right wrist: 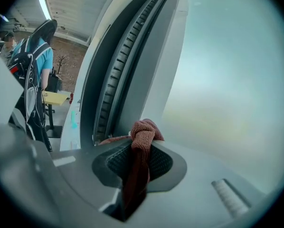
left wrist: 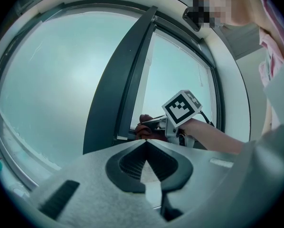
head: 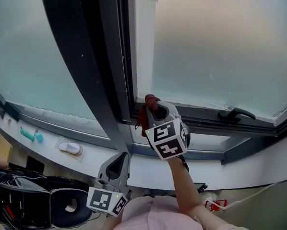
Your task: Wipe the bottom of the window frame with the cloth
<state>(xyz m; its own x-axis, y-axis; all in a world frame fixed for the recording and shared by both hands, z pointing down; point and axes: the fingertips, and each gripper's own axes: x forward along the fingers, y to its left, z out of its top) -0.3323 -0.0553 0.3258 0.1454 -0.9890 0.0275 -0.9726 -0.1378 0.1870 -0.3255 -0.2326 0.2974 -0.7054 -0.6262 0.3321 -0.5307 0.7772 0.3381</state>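
The cloth [head: 150, 101], reddish brown, sits at the left end of the frame's bottom rail [head: 201, 113], in the corner beside the dark mullion [head: 93, 71]. The right tool [head: 154, 108] is pinching it. In the right gripper view the cloth [right wrist: 143, 136] runs as a narrow bunched strip between the jaws, with only a small knot poking past the tips. The left tool [head: 119, 159] hangs low near the person's body, well apart from the window. Its jaws are pressed together on nothing.

The knot is small, so the hard jaw tips will likely rub the rail instead of the fabric if the tool tilts. Pressed at this angle, it would probably clean only a thin line and miss the corner. The strip could also drag out of the pinch if it catches. Further right, the handle [head: 235, 113] lies along the rail and may snag the cloth or stop the stroke.

Below the frame a white sill [head: 239, 169] carries two teal items [head: 31, 135] and a white object [head: 70, 148]. A dark bag [head: 42, 202] lies lower left. The right gripper view shows a person in a teal top [right wrist: 36, 56], a yellow surface [right wrist: 54, 98] and a ceiling light [right wrist: 43, 6].
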